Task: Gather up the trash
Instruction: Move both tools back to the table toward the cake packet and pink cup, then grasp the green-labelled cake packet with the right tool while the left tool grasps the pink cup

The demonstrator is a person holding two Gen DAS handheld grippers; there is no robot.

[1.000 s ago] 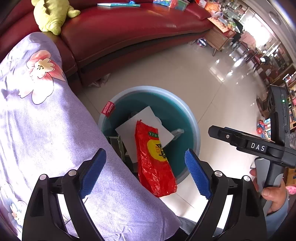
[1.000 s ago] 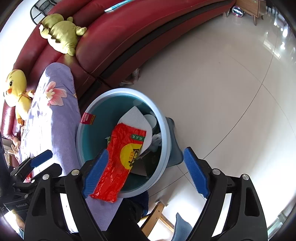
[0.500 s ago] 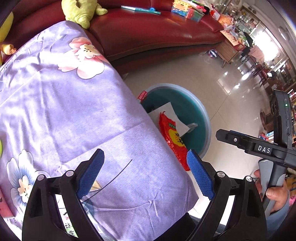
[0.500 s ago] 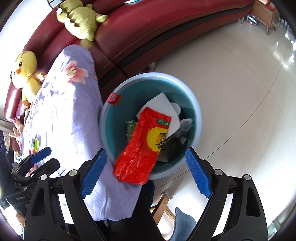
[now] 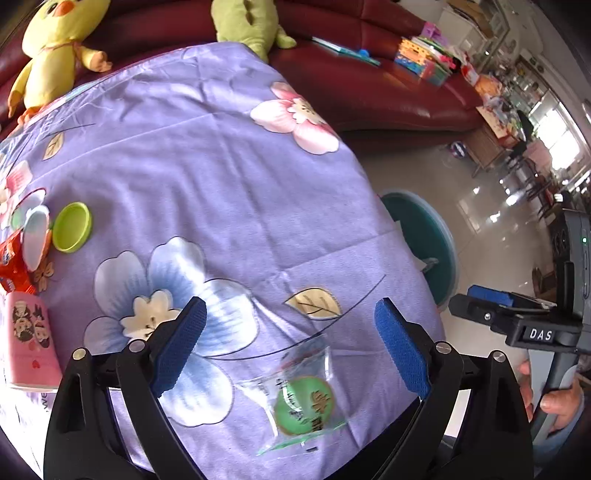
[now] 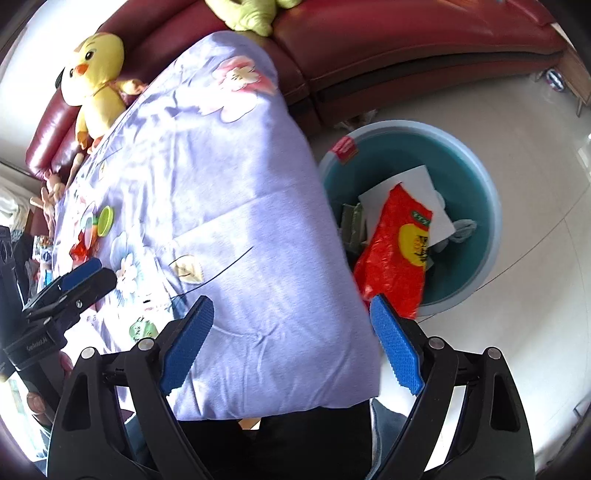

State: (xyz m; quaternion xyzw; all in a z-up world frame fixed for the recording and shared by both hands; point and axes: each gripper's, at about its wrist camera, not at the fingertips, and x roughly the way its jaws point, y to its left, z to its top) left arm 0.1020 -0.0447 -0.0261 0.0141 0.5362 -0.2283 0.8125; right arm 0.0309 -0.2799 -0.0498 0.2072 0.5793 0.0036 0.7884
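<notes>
Teal bin (image 5: pixel 424 236) mostly hidden behind draped edge of purple floral cloth (image 5: pixel 207 155) in left wrist view. Red packet (image 5: pixel 11 266) and pink box (image 5: pixel 31 347) cut off by left frame edge. Print on clear wrapper (image 5: pixel 301 400) unreadable. Red snack bag (image 6: pixel 400 251) lower end concealed behind right fingers (image 6: pixel 397 345). Items beneath white paper (image 6: pixel 410 192) in bin indistinct.

You've got a purple floral cloth (image 5: pixel 221 177) over the tabletop, with a red sofa (image 5: pixel 369 85) behind it. A yellow duck plush (image 6: pixel 96 74) and a green plush (image 5: pixel 243 22) sit on the sofa at the cloth's far edge. Books and toys (image 5: pixel 421 59) are piled further along the seat. The floor is glossy tile (image 6: pixel 517 110).
</notes>
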